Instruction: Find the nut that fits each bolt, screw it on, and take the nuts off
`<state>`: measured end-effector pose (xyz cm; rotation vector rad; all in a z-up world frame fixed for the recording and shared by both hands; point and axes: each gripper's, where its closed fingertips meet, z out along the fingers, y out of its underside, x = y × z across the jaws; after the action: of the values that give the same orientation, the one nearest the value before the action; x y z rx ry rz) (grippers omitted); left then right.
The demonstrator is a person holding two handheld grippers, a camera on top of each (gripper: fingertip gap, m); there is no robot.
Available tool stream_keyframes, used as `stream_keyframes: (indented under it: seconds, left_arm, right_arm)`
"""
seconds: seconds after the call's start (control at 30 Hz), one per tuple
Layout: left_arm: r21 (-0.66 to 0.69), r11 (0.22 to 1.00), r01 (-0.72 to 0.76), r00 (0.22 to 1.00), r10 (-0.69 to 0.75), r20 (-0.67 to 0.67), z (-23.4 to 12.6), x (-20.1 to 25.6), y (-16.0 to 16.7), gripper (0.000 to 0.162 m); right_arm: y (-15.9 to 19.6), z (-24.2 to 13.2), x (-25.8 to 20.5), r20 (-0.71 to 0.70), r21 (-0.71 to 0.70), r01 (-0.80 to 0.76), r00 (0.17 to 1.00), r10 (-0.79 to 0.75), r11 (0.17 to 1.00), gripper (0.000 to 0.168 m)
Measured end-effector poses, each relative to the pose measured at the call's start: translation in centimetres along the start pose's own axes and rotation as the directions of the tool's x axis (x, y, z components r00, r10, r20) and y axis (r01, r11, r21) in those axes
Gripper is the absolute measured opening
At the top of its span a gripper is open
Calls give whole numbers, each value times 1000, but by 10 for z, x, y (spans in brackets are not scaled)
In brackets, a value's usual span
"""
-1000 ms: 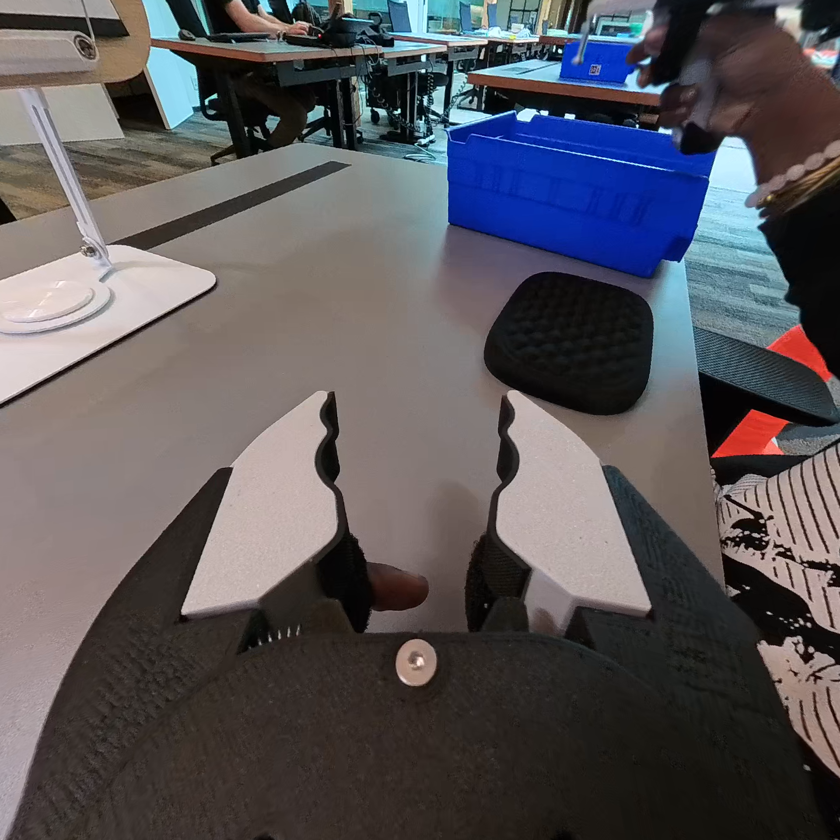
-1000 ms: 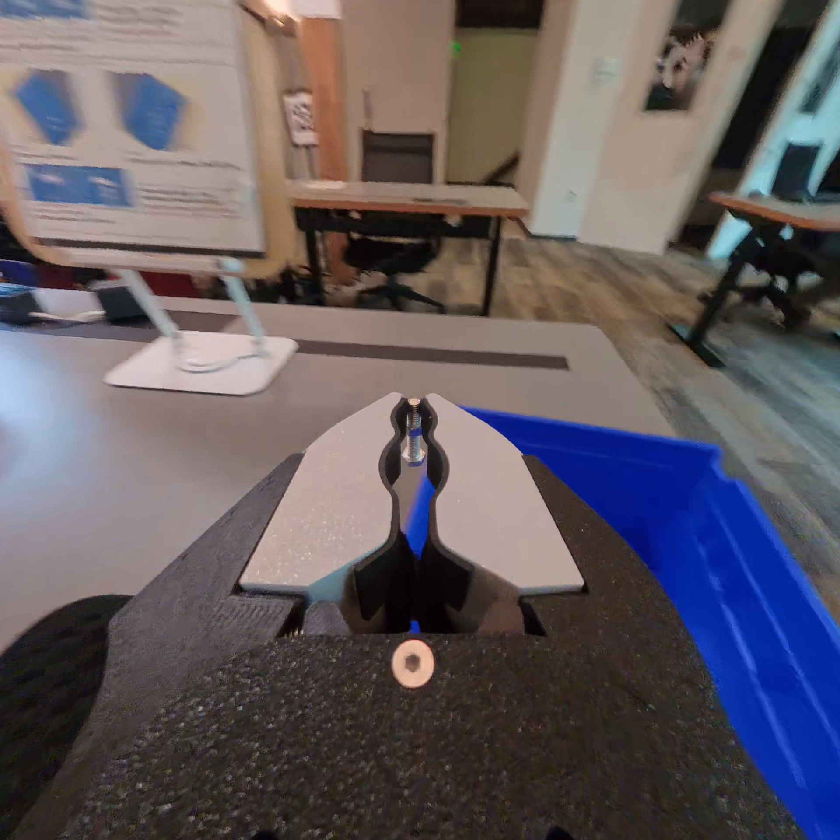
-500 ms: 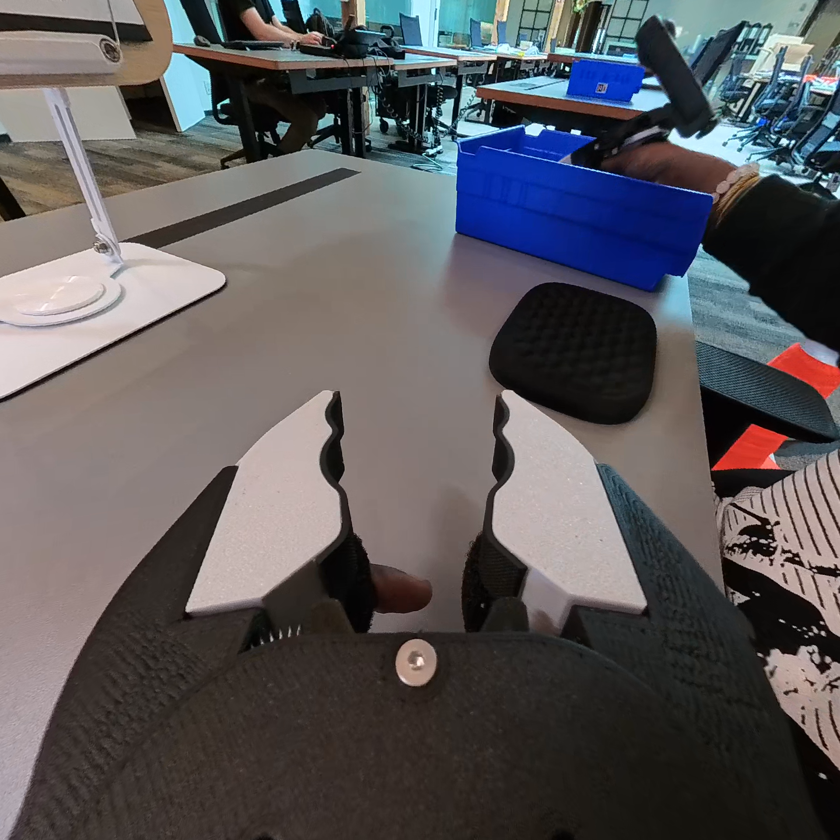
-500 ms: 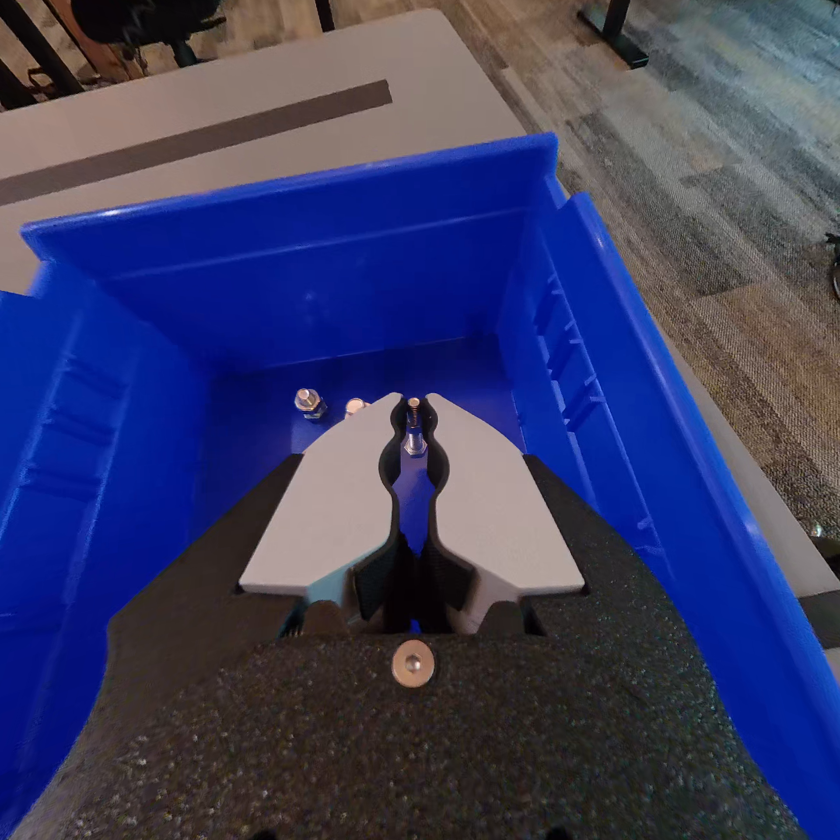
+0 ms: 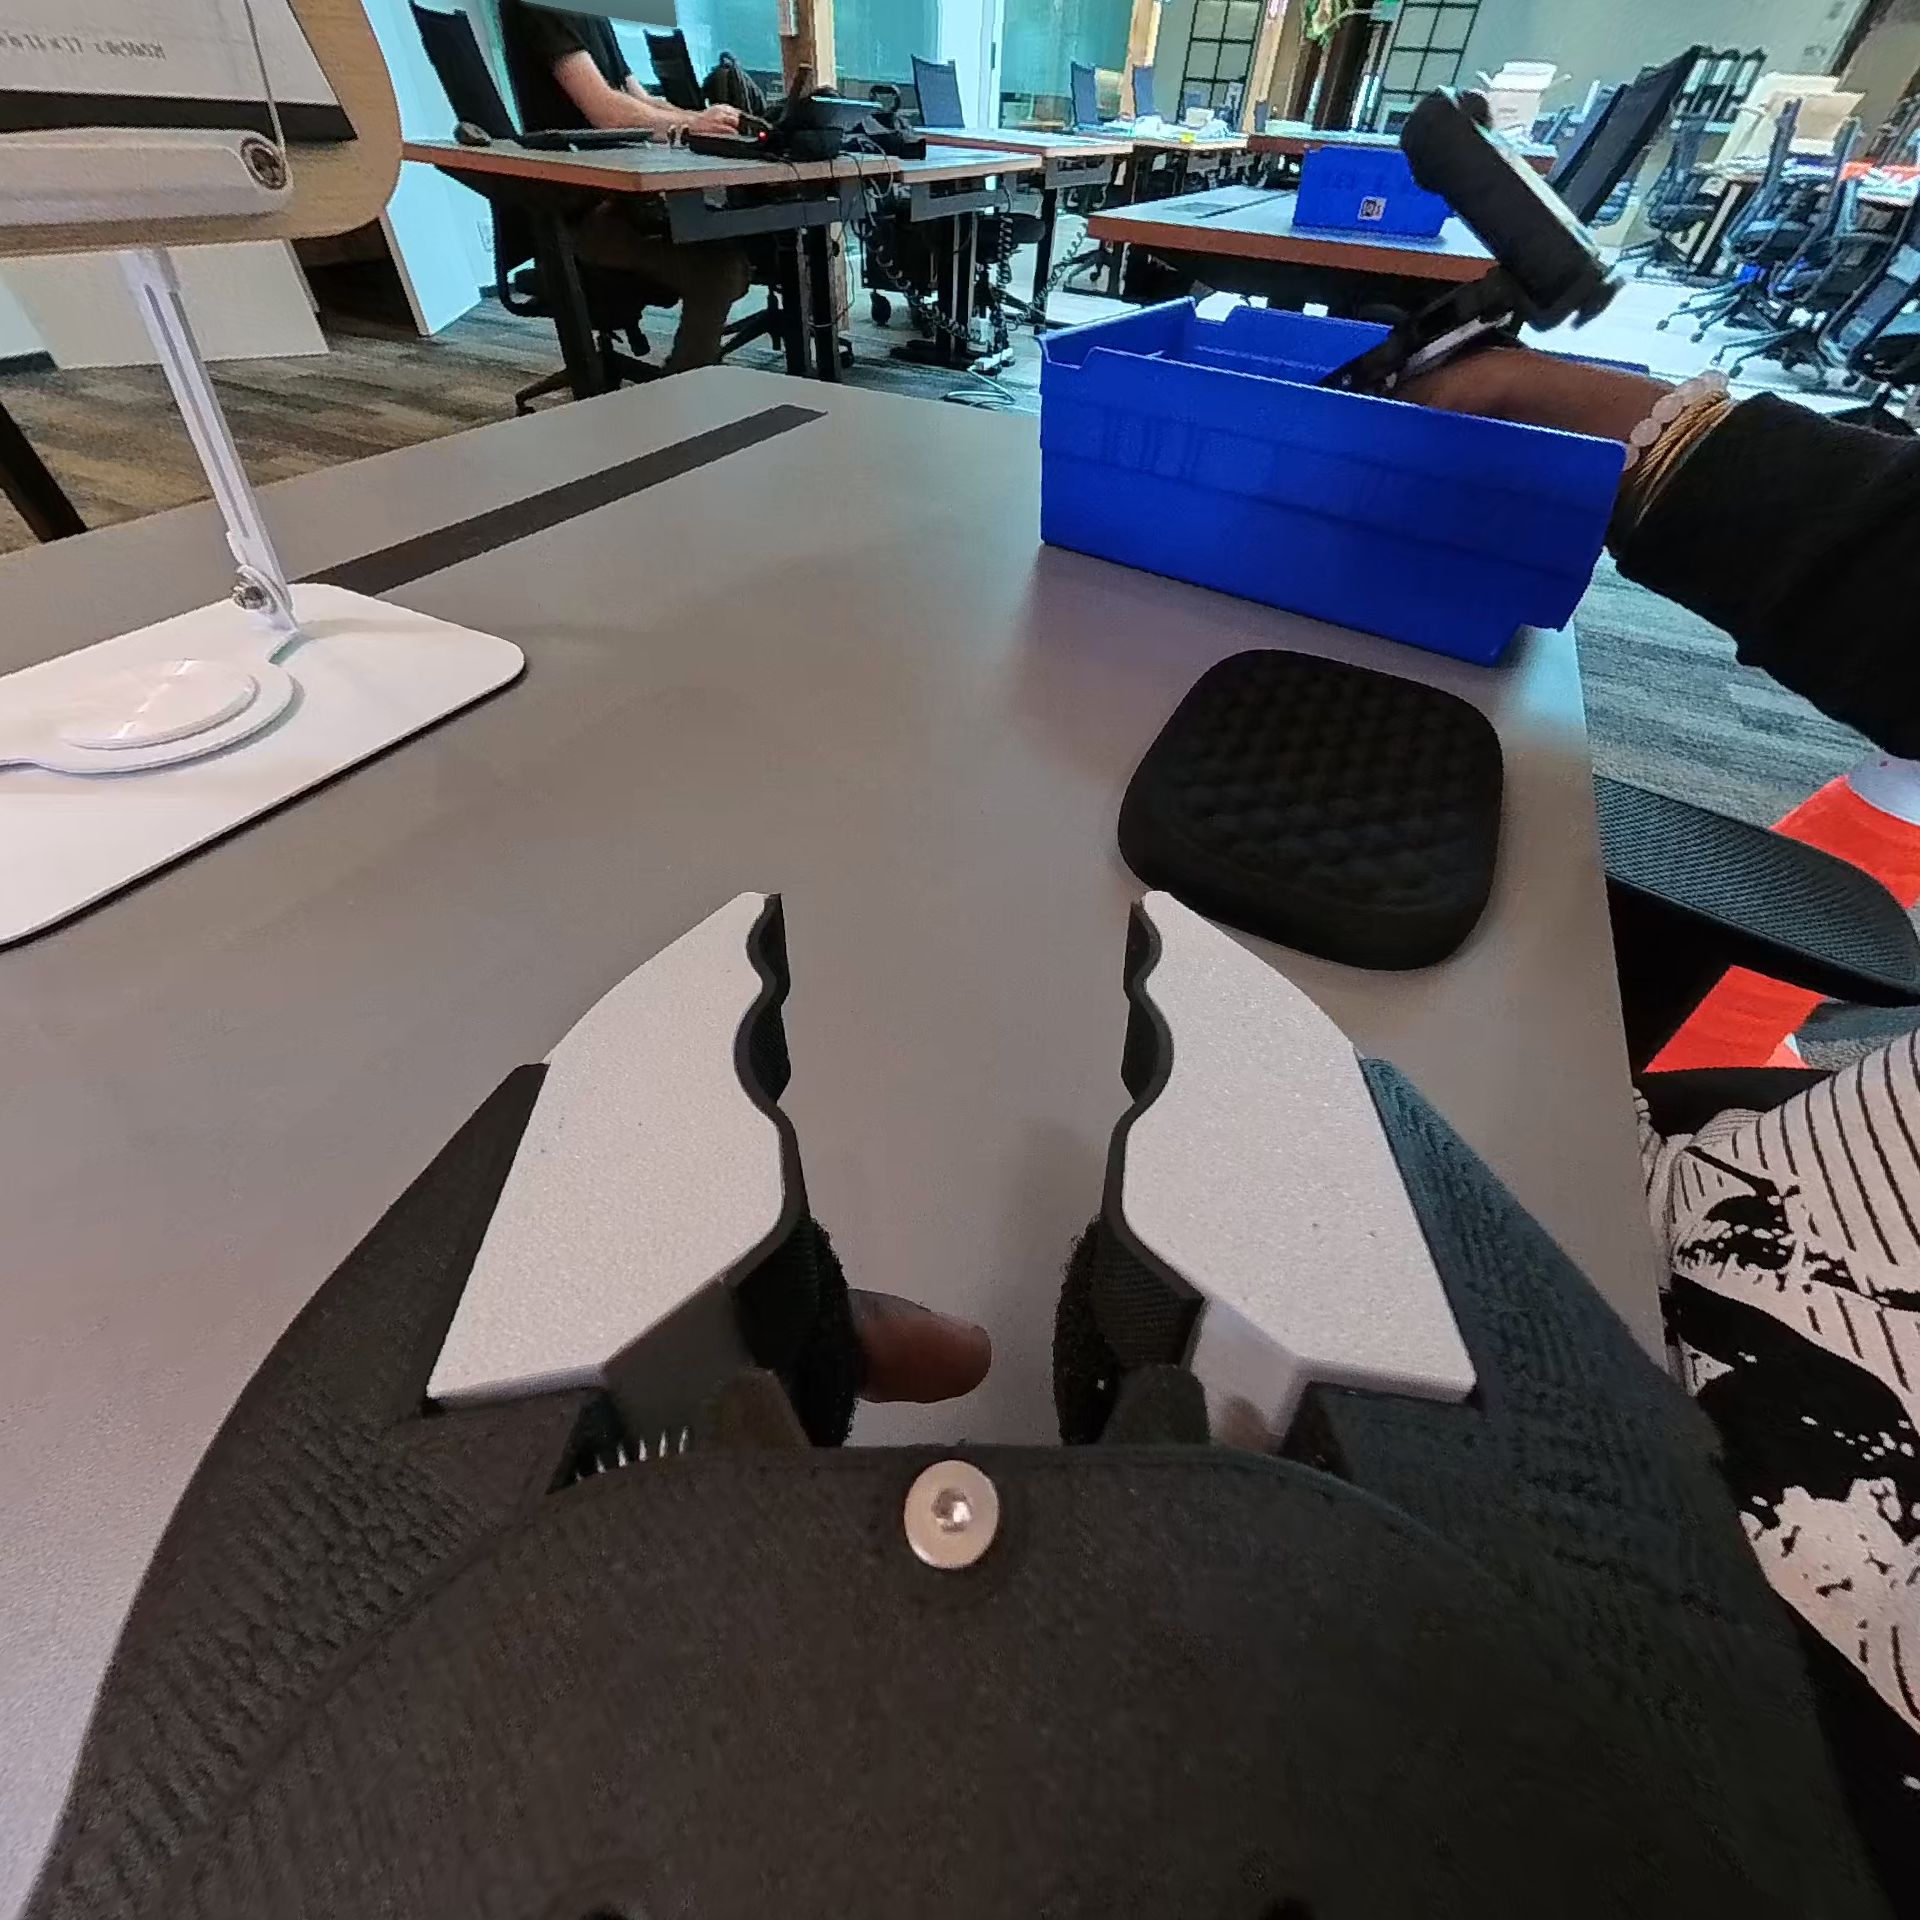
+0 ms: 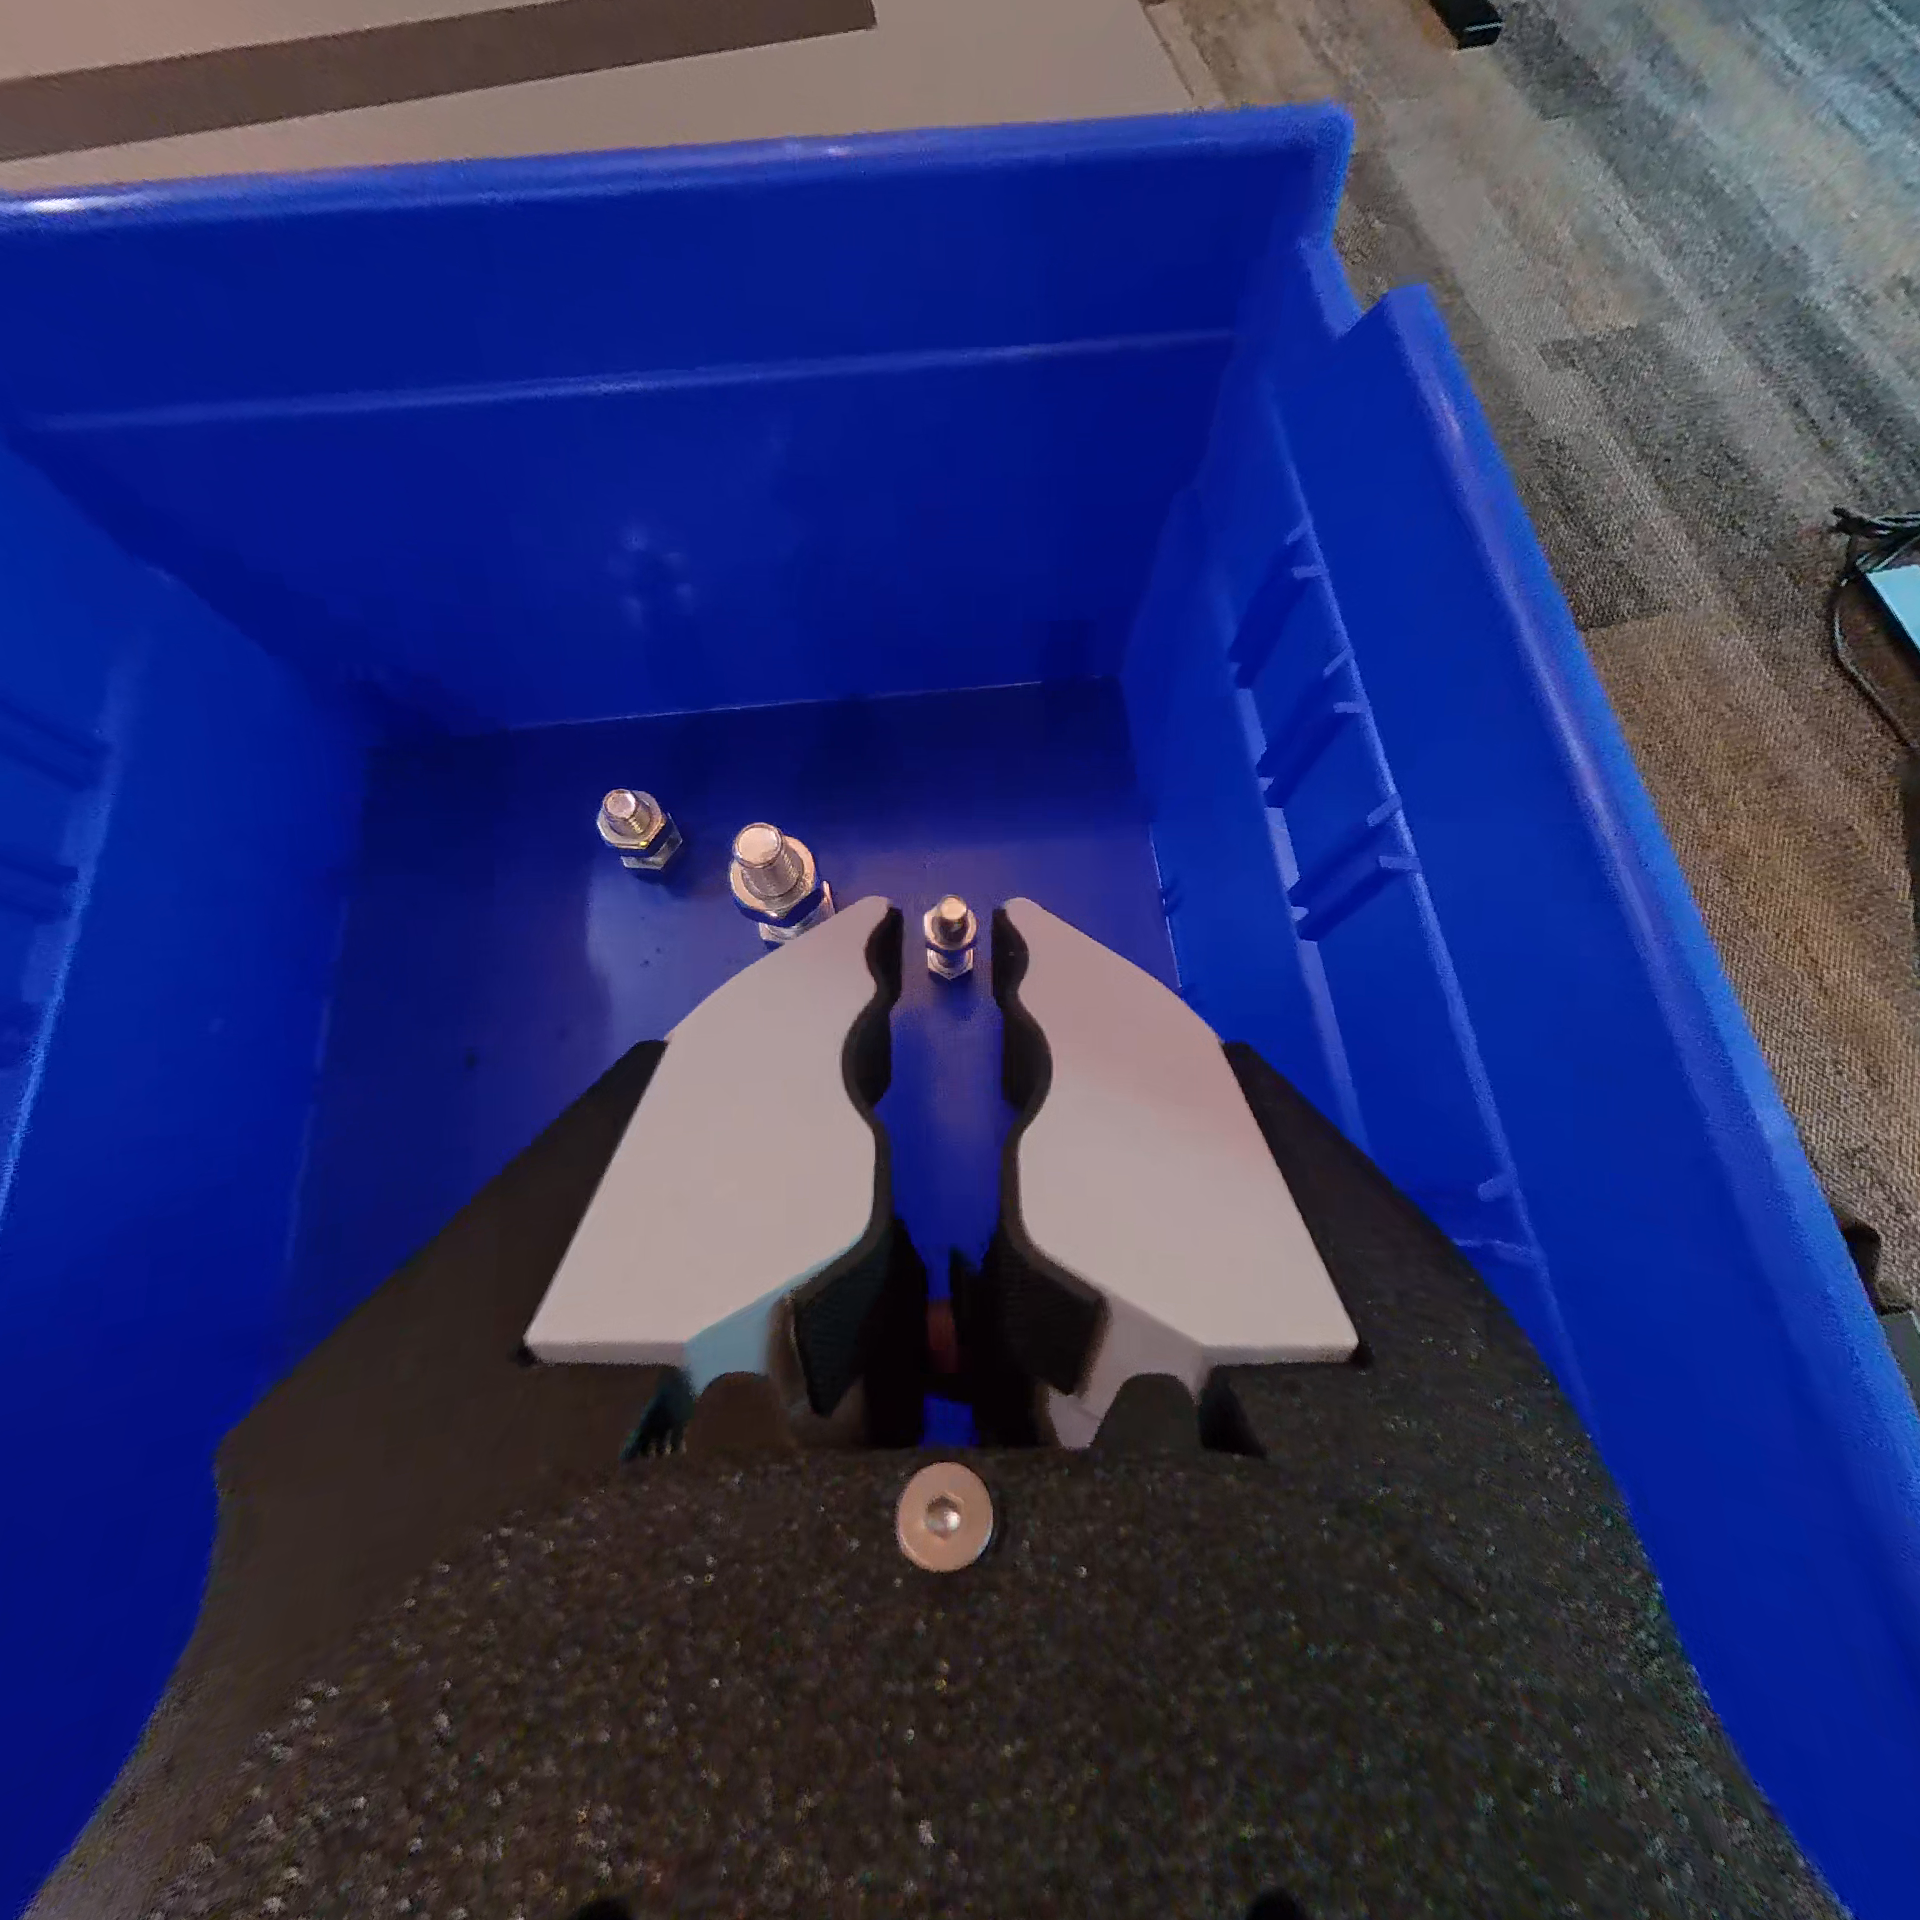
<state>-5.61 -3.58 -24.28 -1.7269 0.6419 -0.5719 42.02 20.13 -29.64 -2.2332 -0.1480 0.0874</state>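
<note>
Left gripper (image 5: 954, 935) spread wide above grey table (image 5: 727, 727), empty, touching nothing; black textured pad (image 5: 1314, 805) just ahead to its right; blue bin (image 5: 1299, 499) beyond, with right gripper (image 5: 1382, 364) dipped inside; white stand (image 5: 208, 665) at left, its sheet's print too blurred to read.

Right gripper (image 6: 945, 920) parted slightly inside blue bin (image 6: 727, 468), gripping nothing; small bolt (image 6: 948, 935) upright between fingertips, contact unclear; two larger bolts (image 6: 774, 883) just left, nuts on.
</note>
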Motion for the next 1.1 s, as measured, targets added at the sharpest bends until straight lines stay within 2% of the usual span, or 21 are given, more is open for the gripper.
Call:
stream_keyframes:
  seconds: [0.1, 0.17, 0.27, 0.33, 0.47, 0.57, 0.63, 0.67, 0.73, 0.83, 0.93, 0.97, 1.0, 1.07, 1.1]
  left_arm:
    - [2, 1000, 1, 1000, -1, 1, 0, 0, 0, 63]
    - [-3, 1000, 6, 1000, -6, 0, 0, -1, 1, 63]
    - [-16, 1000, 15, 1000, -15, -1, 2, -1, 2, 63]
    - [-20, 1000, 16, 1000, -16, -1, 2, -1, 3, 63]
    - [-17, 1000, 14, 1000, -14, 2, 2, -1, 2, 63]
    - [-17, 1000, 6, 1000, -6, 5, 2, -1, 2, 63]
    - [-24, 1000, -1, 1000, 1, 5, 2, 0, 3, 63]
    - [-27, 1000, 2, 1000, -2, 6, 3, -1, 3, 63]
    - [-23, 1000, 14, 1000, -14, 11, 2, -2, 3, 62]
    - [4, 999, 45, 999, -45, 29, -1, -3, -3, 60]
    - [-17, 975, 220, 961, -219, -170, -16, 33, -26, 58]
    - [-52, 976, 211, 951, -217, -219, -27, 44, -36, 58]
    - [-88, 986, 145, 964, -160, -211, -41, 45, -42, 58]
    - [-142, 989, -33, 999, 28, -33, -76, 16, -56, 58]
    - [-201, 976, -83, 993, 98, 68, -98, -8, -61, 54]
  right_arm:
    - [-16, -12, -5, -5, 86, -2, 1000, 2, 996, 24]
    - [-36, -30, -22, 19, 188, 6, 1000, -10, 982, 38]
    - [-71, -76, -67, 34, 359, 74, 995, -92, 930, 60]
    - [-92, -112, -107, 27, 467, 155, 982, -189, 871, 65]
    - [-111, -184, -218, 121, 685, 227, 901, -416, 692, 65]
    - [-99, -213, -291, 228, 801, 164, 806, -547, 576, 51]
    - [-81, -205, -329, 350, 817, 65, 734, -582, 573, 42]
    - [-70, -192, -342, 396, 798, 49, 708, -584, 600, 42]
    - [-47, -158, -360, 450, 738, 77, 683, -575, 670, 44]
    - [-24, -122, -372, 452, 695, 143, 675, -583, 704, 45]
    - [1, -100, -383, 549, 596, 178, 622, -559, 783, 51]
    - [0, -98, -383, 560, 581, 176, 622, -547, 794, 52]
    - [-2, -98, -382, 565, 580, 162, 627, -537, 799, 52]
    - [-3, -97, -380, 583, 571, 133, 629, -514, 810, 47]
    - [-3, -97, -380, 592, 567, 125, 626, -508, 814, 47]
